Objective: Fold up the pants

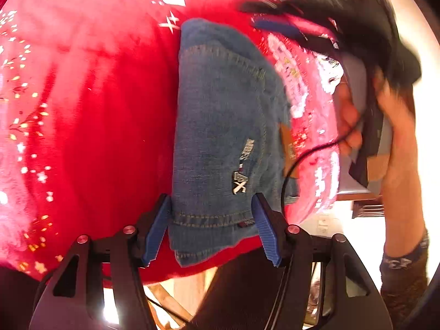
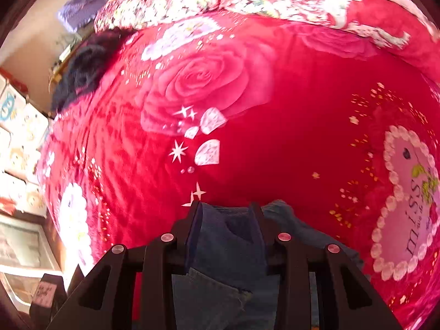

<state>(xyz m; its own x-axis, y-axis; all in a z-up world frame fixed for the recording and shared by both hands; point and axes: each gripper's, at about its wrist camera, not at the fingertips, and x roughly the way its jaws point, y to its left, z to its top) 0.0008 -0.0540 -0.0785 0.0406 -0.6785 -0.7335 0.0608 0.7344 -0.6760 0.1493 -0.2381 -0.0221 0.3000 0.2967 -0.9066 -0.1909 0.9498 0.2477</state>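
Blue denim pants (image 1: pixel 220 126) lie folded into a compact stack on a red floral blanket (image 1: pixel 90 115). My left gripper (image 1: pixel 210 209) is open, its blue fingers straddling the near end of the stack by the waistband. The right gripper shows blurred at the upper right of the left wrist view (image 1: pixel 277 16), above the far end of the pants, held by a hand (image 1: pixel 396 126). In the right wrist view my right gripper (image 2: pixel 224 209) is open over the denim (image 2: pixel 228 247), which fills the space between and below its fingers.
The red blanket (image 2: pixel 275 126) covers a bed with rose and heart prints. A dark fuzzy item (image 2: pixel 82 66) lies at its far left edge. Patterned boxes (image 2: pixel 19 126) stand beyond the bed. A black cable (image 1: pixel 302 159) hangs beside the pants.
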